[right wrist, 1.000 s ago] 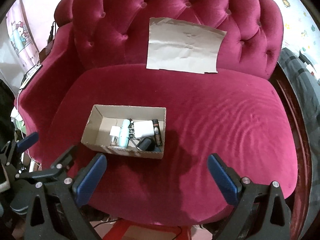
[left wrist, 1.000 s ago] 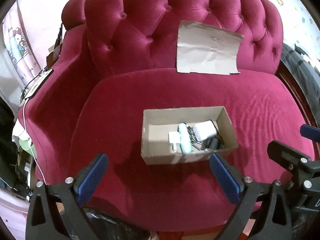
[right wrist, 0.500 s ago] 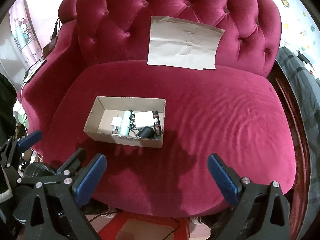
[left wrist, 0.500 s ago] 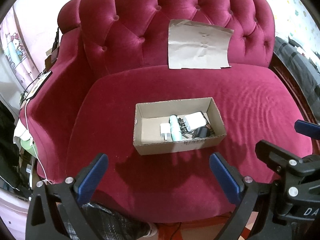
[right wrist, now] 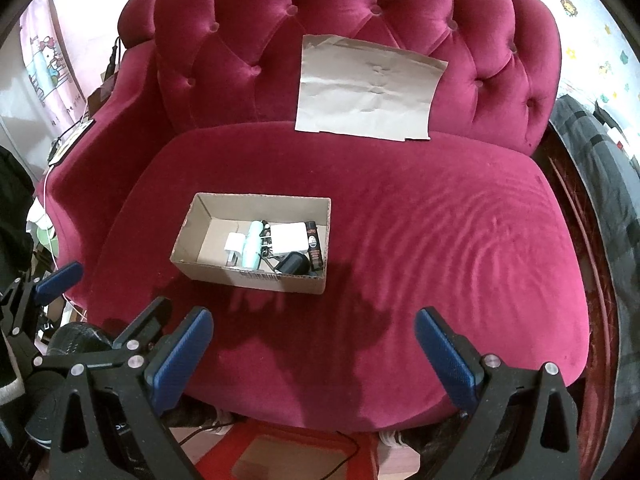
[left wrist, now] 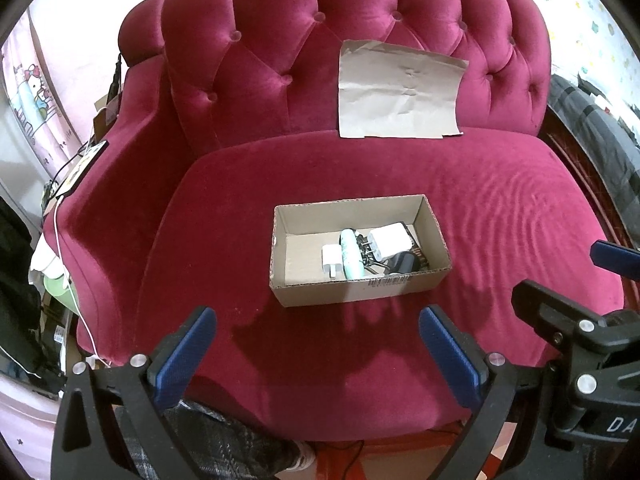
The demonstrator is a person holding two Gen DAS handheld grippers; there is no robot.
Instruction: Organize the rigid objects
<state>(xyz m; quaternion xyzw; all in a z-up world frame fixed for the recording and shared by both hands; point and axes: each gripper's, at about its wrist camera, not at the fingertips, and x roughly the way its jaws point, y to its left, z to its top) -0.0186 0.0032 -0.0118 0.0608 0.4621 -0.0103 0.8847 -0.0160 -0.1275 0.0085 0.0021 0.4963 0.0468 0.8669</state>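
Note:
An open cardboard box [left wrist: 356,290] [right wrist: 256,278] sits on the seat of a crimson tufted armchair [left wrist: 500,208] [right wrist: 440,216]. Inside lie a small white plug [left wrist: 331,266] [right wrist: 233,245], a mint green tube [left wrist: 351,252] [right wrist: 253,246], a larger white charger [left wrist: 390,238] [right wrist: 290,236], a black round piece [left wrist: 404,263] [right wrist: 294,263] and a black stick [right wrist: 313,246]. My left gripper [left wrist: 318,354] is open and empty, held back from the seat's front edge, below the box. My right gripper [right wrist: 314,354] is open and empty too, in front of the seat, right of the box.
A creased brown paper sheet [left wrist: 398,92] [right wrist: 368,90] leans against the chair back. Clutter and white cables [left wrist: 60,240] crowd the left armrest side. Dark fabric [right wrist: 600,160] lies to the right. A red stool [right wrist: 280,452] and a shoe [left wrist: 298,454] are below the seat.
Both grippers have pulled back and up from the chair, so the box looks smaller and farther. The box contents have not moved. Both grippers stay open.

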